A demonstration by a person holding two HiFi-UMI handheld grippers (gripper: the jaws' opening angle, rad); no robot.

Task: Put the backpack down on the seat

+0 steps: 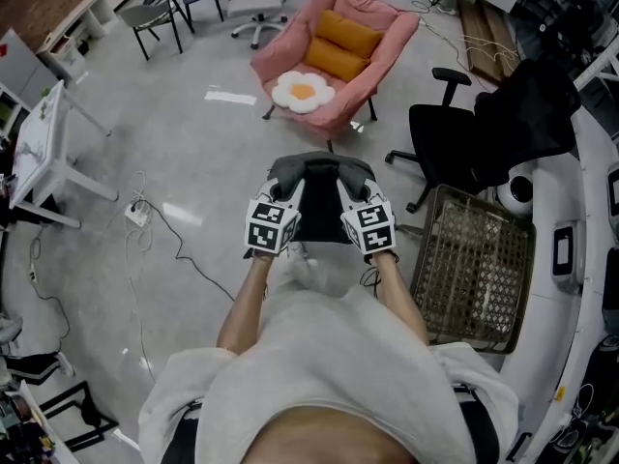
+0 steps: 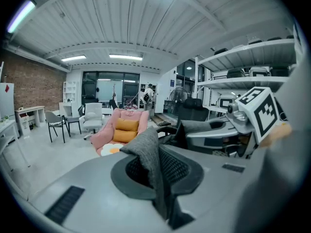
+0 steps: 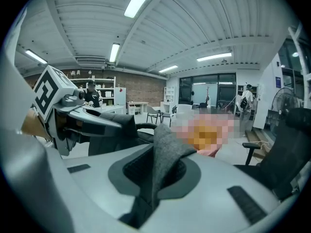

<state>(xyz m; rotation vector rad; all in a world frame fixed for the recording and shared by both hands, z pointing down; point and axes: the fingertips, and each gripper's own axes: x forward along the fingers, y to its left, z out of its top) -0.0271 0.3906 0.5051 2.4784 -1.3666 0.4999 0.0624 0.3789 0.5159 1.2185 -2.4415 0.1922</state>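
The left tool (image 1: 291, 197) and the right tool (image 1: 349, 197) are each clenched on grey fabric of the backpack (image 1: 320, 189). It hangs above the floor, its top edge running left to right. It is well short of the far pink armchair (image 1: 387, 51).

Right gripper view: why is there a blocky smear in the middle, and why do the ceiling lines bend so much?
Right gripper view: the patch is a mosaic added afterwards, not a fault; the wide-angle lens bows the ceiling. Left gripper view: same bowing, dark corners, the pink armchair unmasked.
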